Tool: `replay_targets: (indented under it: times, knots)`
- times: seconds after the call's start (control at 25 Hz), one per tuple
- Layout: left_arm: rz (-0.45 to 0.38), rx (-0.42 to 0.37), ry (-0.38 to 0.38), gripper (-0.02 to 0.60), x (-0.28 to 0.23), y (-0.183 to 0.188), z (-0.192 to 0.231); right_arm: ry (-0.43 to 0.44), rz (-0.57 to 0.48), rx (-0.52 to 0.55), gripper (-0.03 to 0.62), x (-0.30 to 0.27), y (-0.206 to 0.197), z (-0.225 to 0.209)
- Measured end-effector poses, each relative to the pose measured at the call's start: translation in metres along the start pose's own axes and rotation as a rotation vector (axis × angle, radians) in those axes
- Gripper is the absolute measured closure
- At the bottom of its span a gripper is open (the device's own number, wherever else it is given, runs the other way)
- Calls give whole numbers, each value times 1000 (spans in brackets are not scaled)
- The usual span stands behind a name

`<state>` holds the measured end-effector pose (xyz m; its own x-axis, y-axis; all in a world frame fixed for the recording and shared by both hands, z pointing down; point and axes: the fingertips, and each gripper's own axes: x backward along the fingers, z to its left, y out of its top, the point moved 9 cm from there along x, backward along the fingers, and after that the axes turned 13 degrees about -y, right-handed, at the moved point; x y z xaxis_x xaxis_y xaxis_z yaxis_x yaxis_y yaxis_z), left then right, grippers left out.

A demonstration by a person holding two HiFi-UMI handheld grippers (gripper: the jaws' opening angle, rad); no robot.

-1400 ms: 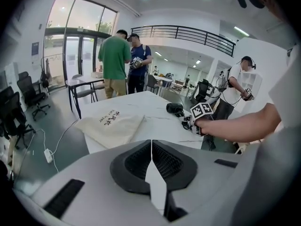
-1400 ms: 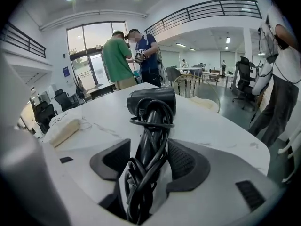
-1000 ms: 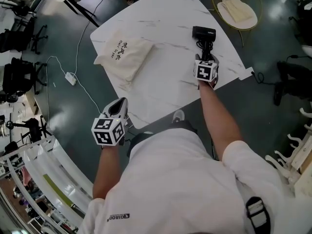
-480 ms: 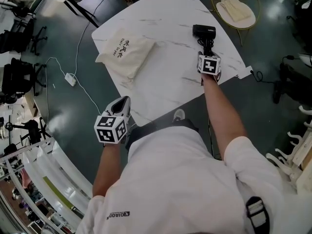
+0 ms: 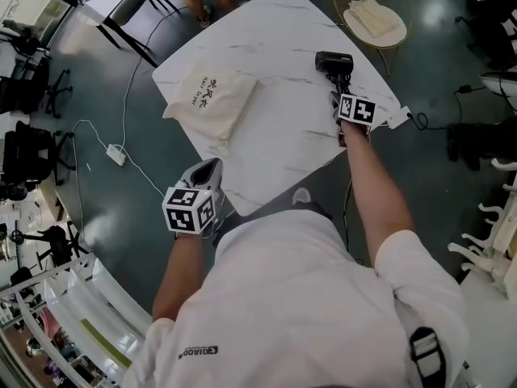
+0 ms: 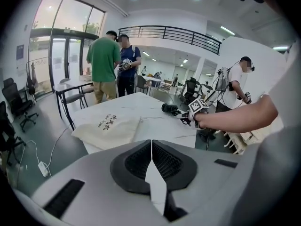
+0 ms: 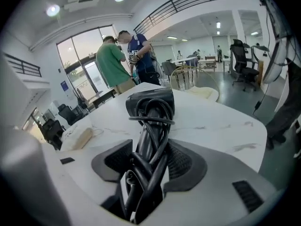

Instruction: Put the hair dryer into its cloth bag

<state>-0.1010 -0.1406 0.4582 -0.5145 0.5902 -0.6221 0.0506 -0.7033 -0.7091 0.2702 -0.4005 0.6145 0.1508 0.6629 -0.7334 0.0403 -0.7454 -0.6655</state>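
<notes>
The black hair dryer [image 5: 334, 61] lies at the right side of the white marble table [image 5: 275, 136], its cord wound round the handle. My right gripper [image 5: 339, 91] has its jaws closing on that handle; in the right gripper view the handle and cord [image 7: 149, 126] fill the gap and touch both pads. The cream cloth bag [image 5: 208, 99] with black lettering lies flat at the table's left part, well apart from the dryer. My left gripper [image 5: 203, 170] hangs off the table's near left edge, shut and empty [image 6: 151, 147], pointing at the bag [image 6: 110, 126].
A round yellow-rimmed stand with a folded cloth [image 5: 373, 18] is beyond the table's right corner. A white adapter and cable [image 5: 115, 153] lie on the floor at left. Two persons [image 6: 113, 65] stand at the far edge, dark chairs [image 5: 121, 6] nearby.
My right gripper has slid further along the dryer's handle toward its head, rolled, and narrowed its jaws round it. The left gripper has stayed put.
</notes>
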Motion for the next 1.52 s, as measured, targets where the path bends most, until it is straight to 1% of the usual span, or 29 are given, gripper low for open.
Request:
replay_targets:
  times: [0.24, 0.44, 0.52, 0.64, 0.76, 0.92, 1.12, 1.28, 1.4, 1.52]
  knots:
    - [-4, -20, -38, 548, 17, 1, 20, 105, -9, -239, 359, 34, -18, 11]
    - [9, -16, -64, 548, 19, -7, 35, 171, -42, -384, 359, 64, -35, 18]
    - [12, -13, -77, 548, 16, -8, 44, 194, -56, -419, 358, 76, -39, 22]
    - [22, -31, -94, 548, 14, -6, 57, 224, -75, -432, 358, 95, -42, 36]
    - [50, -52, -104, 548, 10, -8, 66, 245, -78, -433, 356, 118, -50, 51]
    - [89, -77, -155, 548, -3, -9, 75, 282, -96, -440, 356, 149, -61, 67]
    - [139, -115, -184, 546, -27, -2, 88, 268, -115, -393, 356, 175, -77, 81]
    - [181, -150, -197, 546, -46, 2, 94, 279, -115, -395, 356, 195, -90, 88]
    - [205, -169, -210, 501, -59, 5, 96, 289, -120, -409, 356, 207, -98, 93]
    - [226, -201, -209, 486, -72, 7, 100, 288, -129, -423, 356, 218, -108, 99]
